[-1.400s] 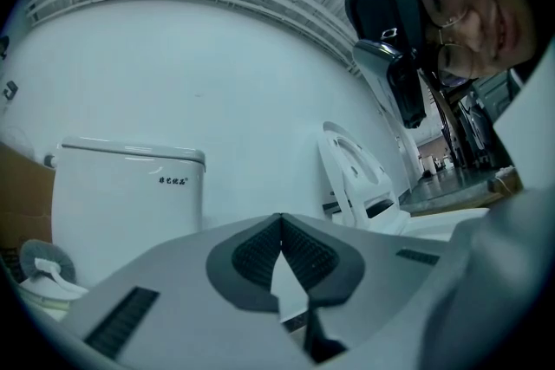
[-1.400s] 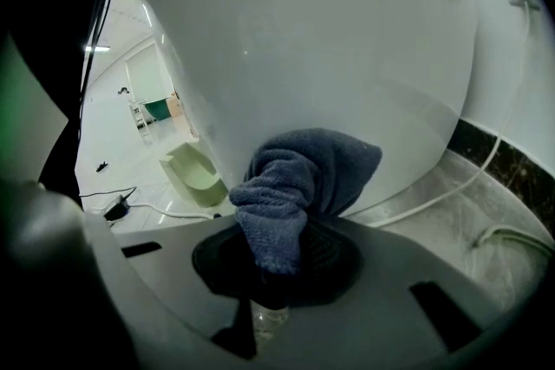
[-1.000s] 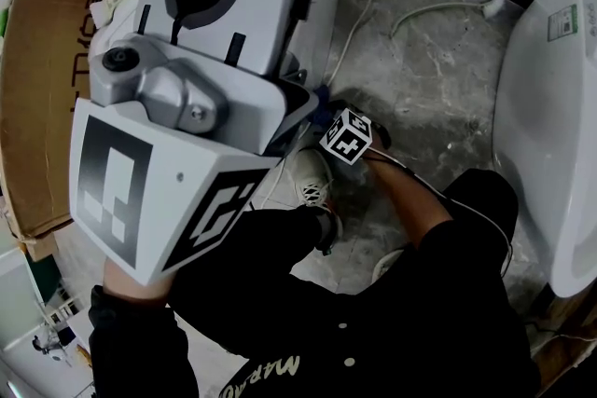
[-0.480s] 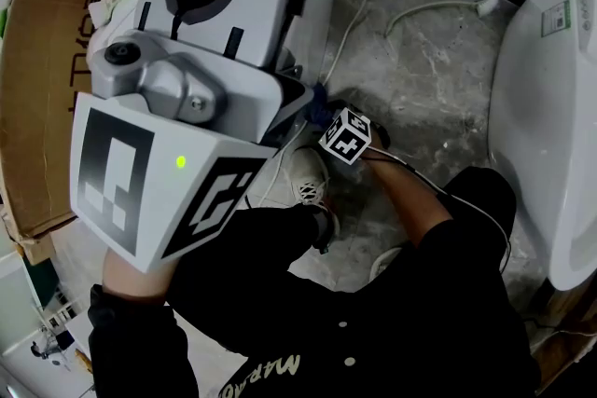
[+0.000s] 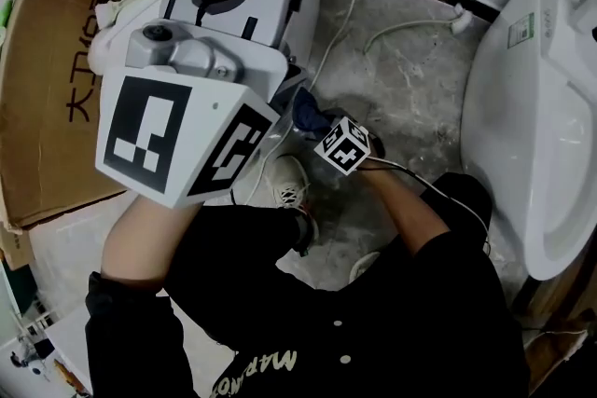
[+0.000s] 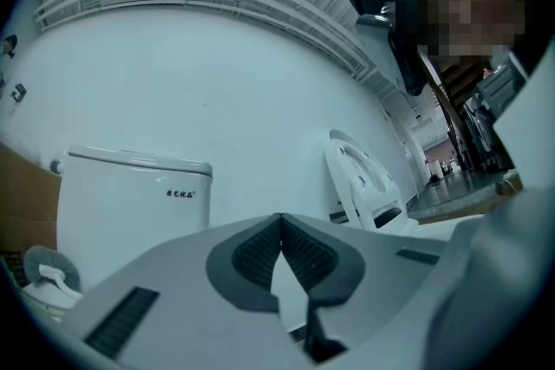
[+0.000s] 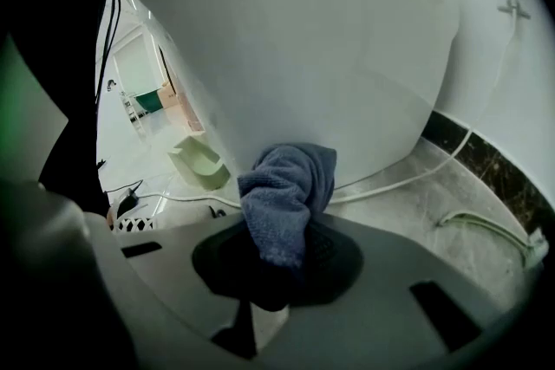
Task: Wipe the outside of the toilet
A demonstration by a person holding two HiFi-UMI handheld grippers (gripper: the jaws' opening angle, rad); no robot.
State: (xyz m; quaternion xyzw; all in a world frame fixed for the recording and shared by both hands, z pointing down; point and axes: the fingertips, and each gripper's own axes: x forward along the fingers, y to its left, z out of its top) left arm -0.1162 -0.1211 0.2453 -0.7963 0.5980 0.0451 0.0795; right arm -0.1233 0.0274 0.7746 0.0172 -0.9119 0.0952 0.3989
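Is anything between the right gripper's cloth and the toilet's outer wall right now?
Nothing visible. The blue cloth in the right gripper appears to touch the toilet wall directly; a white cable lies on the floor beyond.

The left gripper [image 6: 280,221] is raised high, its jaws meeting tip to tip with nothing between them, and the bare left forearm [image 5: 140,242] is bent beneath it. The right gripper [image 7: 282,238] reaches low on an outstretched right arm [image 5: 415,210], its jaws clamped on a blue cloth [image 7: 286,186].
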